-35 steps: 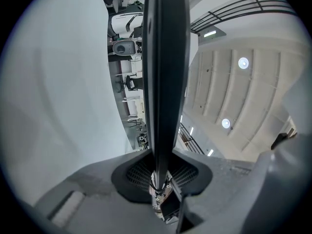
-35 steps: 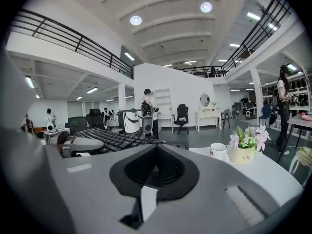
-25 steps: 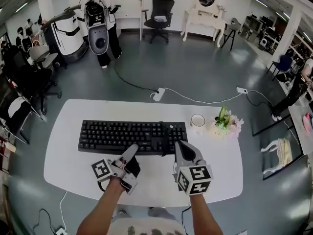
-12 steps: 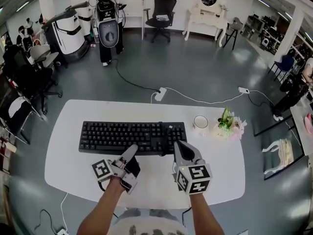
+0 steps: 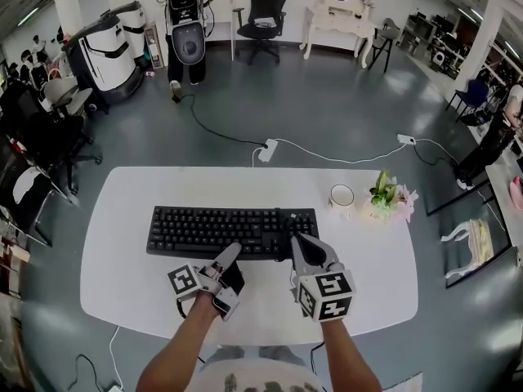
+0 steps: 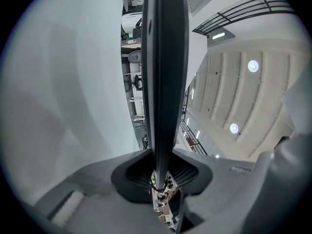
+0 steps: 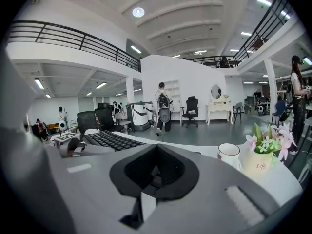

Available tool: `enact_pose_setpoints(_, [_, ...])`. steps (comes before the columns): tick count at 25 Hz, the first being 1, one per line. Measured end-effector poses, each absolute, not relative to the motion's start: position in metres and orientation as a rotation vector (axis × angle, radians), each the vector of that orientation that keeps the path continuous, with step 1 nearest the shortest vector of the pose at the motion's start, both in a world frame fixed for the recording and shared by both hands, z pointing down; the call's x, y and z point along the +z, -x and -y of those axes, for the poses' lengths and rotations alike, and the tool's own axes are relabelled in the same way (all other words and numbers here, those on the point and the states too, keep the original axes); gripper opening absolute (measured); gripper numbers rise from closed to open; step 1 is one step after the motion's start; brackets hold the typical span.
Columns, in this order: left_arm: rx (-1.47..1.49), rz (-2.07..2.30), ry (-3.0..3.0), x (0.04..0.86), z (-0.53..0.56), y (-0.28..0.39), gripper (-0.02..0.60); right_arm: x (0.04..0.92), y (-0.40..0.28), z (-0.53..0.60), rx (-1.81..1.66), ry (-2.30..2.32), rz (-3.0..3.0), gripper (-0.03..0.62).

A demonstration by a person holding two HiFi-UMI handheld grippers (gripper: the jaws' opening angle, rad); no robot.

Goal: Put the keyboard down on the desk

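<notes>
Two grippers meet the keyboard's [image 5: 221,231] near edge: the left gripper [image 5: 232,255] clamps it, the right gripper [image 5: 299,243] is pinched shut on nothing at its right corner. It lies on the white desk [image 5: 122,219]; a mug [image 5: 341,195] and flowers [image 5: 388,198] stand farther right. Only the right gripper view shows a railed balcony [image 7: 73,35] overhead.

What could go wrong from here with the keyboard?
1. The left gripper is clamped on the keyboard's near edge; withdrawing before opening could drag or tip it.
2. The cup and flower pot stand just right of the keyboard; a shove that way might knock them.
3. The right gripper, shut and empty, sits by the keyboard's right end and could nudge it.
</notes>
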State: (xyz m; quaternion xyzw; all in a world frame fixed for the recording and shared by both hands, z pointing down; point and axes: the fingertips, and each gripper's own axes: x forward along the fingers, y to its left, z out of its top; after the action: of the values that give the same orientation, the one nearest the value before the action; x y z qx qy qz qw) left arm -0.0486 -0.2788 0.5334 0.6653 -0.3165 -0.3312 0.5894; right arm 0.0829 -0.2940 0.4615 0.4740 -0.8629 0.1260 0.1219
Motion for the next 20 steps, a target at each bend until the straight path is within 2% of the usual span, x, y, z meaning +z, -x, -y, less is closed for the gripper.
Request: enact_pose_setpoints(20, [-0.670, 0.751, -1.394, 0.604, 0.279, 0.043, 0.097, 0.496, -0.077, 0.281, 0.462, -1.361, 2.460, 0.000])
